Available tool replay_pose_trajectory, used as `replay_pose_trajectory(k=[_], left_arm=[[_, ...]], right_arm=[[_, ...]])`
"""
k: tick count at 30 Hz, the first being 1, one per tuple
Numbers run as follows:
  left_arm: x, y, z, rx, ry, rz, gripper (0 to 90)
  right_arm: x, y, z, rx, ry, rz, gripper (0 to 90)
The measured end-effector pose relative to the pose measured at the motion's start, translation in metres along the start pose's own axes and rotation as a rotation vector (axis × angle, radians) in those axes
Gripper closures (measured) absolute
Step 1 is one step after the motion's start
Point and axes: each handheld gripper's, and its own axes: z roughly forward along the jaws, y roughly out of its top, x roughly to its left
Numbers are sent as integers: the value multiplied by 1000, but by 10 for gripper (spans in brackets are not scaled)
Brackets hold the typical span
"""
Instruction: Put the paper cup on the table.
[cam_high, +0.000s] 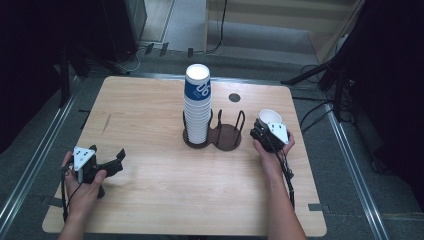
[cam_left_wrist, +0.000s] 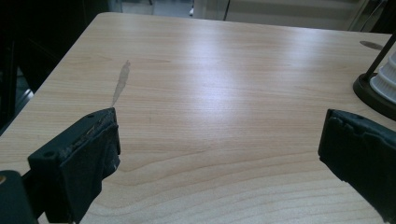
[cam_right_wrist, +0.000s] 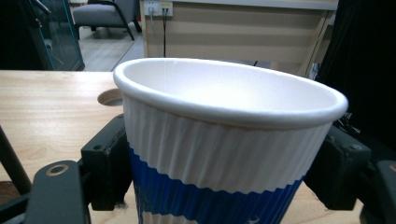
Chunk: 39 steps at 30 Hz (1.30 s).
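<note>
At right of table (cam_high: 150, 200), just beside dark wire holder (cam_high: 227, 136): right gripper (cam_high: 267, 131) clamped on paper cup (cam_high: 270, 117), jaws pressing both ribbed sides, cup upright, mouth open. Left gripper (cam_high: 112, 167) near table's left edge, jaws spread wide, holding nothing. Tall cup stack (cam_high: 197, 105) standing in holder. Right gripper view: blue band low on cup (cam_right_wrist: 219, 140). Left gripper view: bare wood, grey streak (cam_left_wrist: 121, 84).

A wooden table (cam_high: 150, 130) carries a dark two-ring holder (cam_high: 227, 136), whose left ring holds a tall cup stack (cam_high: 197, 107).
</note>
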Motion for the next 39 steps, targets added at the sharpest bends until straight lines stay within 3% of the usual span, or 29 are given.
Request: replay_pose_trajectory(k=[8, 13, 28, 31, 34, 39], left_arm=[[0, 0, 0, 1, 0, 8, 0], [0, 0, 0, 2, -1, 8, 0], [1, 1, 0, 4, -3, 10, 0], [2, 1, -1, 1, 0, 3, 0], [2, 1, -1, 2, 0, 3, 0], [2, 1, 0, 5, -2, 9, 0]], right_arm=[[-1, -3, 2, 11, 20, 5, 203], [-1, -2, 1, 46, 36, 1, 198], [-2, -2, 2, 92, 27, -37, 179], [-3, -1, 2, 105, 31, -22, 162], [-4, -1, 1, 124, 48, -24, 117], [-10, 1, -2, 142, 122, -24, 0]])
